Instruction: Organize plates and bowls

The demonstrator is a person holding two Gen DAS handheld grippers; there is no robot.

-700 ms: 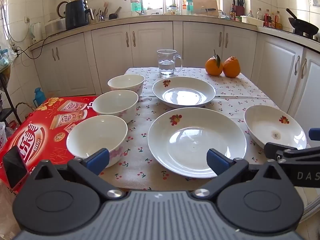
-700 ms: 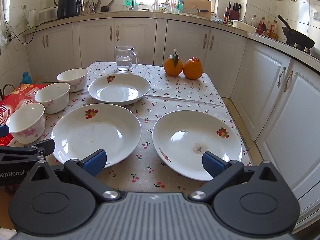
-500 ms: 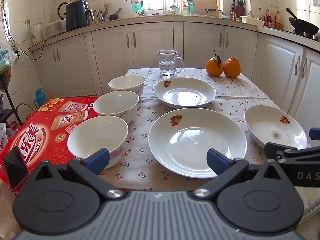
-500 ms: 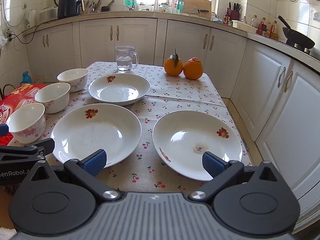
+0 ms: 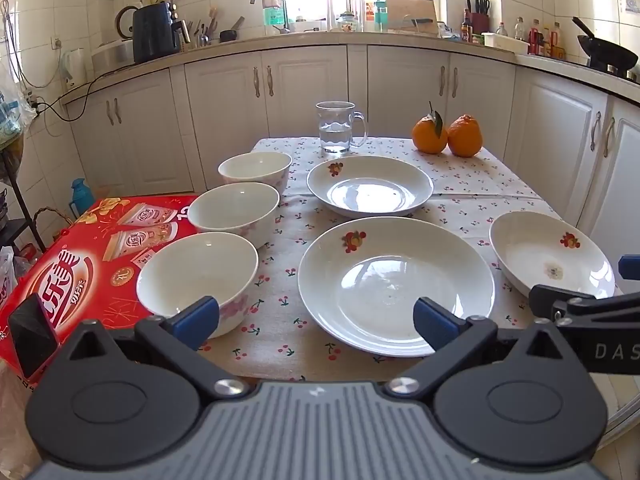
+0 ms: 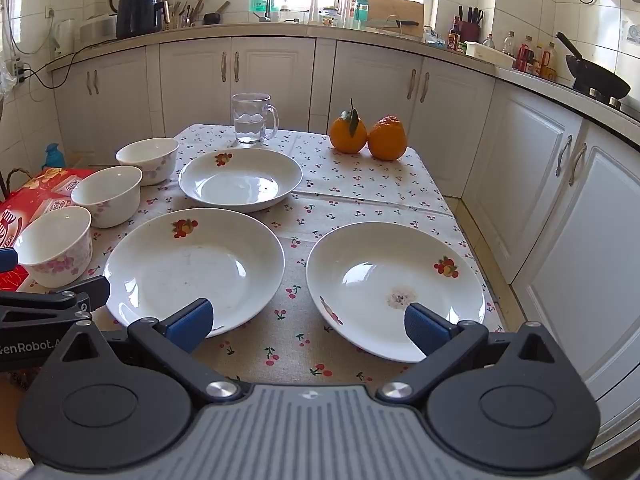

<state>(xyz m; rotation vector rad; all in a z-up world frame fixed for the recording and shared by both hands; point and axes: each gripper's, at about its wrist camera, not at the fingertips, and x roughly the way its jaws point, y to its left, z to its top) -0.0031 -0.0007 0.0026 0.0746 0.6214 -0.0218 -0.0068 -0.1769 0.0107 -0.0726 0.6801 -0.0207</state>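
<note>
Above the table's (image 5: 460,196) near edge, left gripper (image 5: 316,318) and right gripper (image 6: 308,326) both spread wide, empty, touching nothing; plates (image 6: 194,268) and bowls (image 5: 198,272) lie beyond.

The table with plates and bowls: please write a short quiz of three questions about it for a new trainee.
1. How many bowls stand in the row at the table's left edge?
2. True or false: the glass mug is empty.
3. Which plate has a stain in its middle: A) far plate, B) left near plate, C) right near plate?

Key: 1. Three: near bowl, middle bowl, far bowl. 2. False, it holds water. 3. C.
</note>
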